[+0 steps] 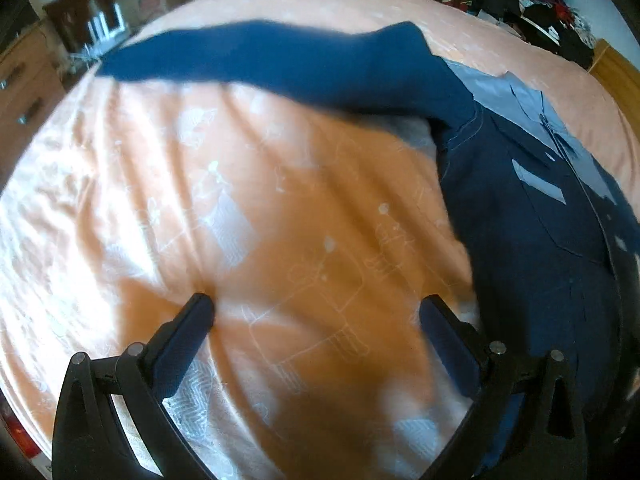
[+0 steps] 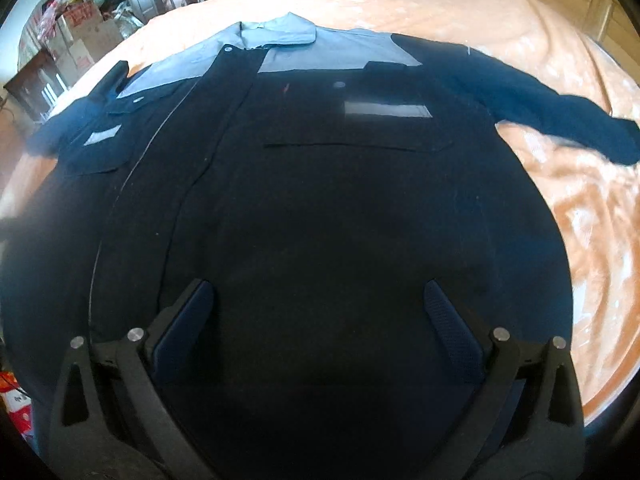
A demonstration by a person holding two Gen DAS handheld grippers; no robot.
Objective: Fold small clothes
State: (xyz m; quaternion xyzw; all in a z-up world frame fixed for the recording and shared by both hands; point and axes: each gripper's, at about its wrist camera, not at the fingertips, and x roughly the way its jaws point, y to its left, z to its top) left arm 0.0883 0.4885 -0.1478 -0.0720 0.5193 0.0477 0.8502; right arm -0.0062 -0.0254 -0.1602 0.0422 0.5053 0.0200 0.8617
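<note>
Left gripper (image 1: 316, 312) gapes empty over bare orange bedsheet (image 1: 200, 200); the navy shirt (image 1: 540, 240) lies to its right, one sleeve (image 1: 280, 64) stretched leftward across the far side. Right gripper (image 2: 318, 300), equally spread and empty, hovers directly above the shirt's body, collar (image 2: 280, 28) far. No readable writing on it.

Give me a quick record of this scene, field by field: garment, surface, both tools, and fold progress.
garment: dark blue shirt with grey collar, lying front up
sleeves: both spread out to the sides
surface: orange bedsheet
left tool: open, over bare sheet beside the shirt, holding nothing
right tool: open, over the shirt's lower front, holding nothing
fold progress: no fold visible yet
background: boxes and a clothes pile beyond the bed
</note>
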